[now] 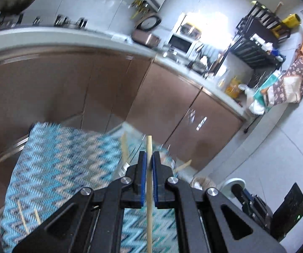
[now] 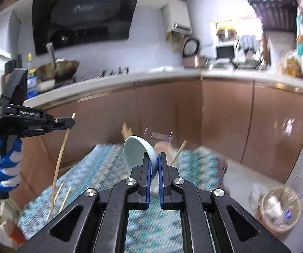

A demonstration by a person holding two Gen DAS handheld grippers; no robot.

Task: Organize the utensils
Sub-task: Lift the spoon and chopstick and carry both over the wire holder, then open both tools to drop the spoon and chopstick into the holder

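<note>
Chopstick (image 1: 149,181) clamped between left hand-held gripper (image 1: 149,158) fingers

From the right wrist view, the patterned mat (image 2: 100,168) lies bare at 8 o'clock up to two loose chopsticks (image 2: 64,196). At 12 o'clock a clear holder (image 2: 159,136) with upright sticks blocks the far edge, brown cabinet doors (image 2: 225,116) close behind. A bin (image 2: 279,208) stands at 4 o'clock.

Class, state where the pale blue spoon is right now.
In the right wrist view, centre frame, the pale blue spoon is pinched in the right tongs, raised above the zigzag mat.
</note>
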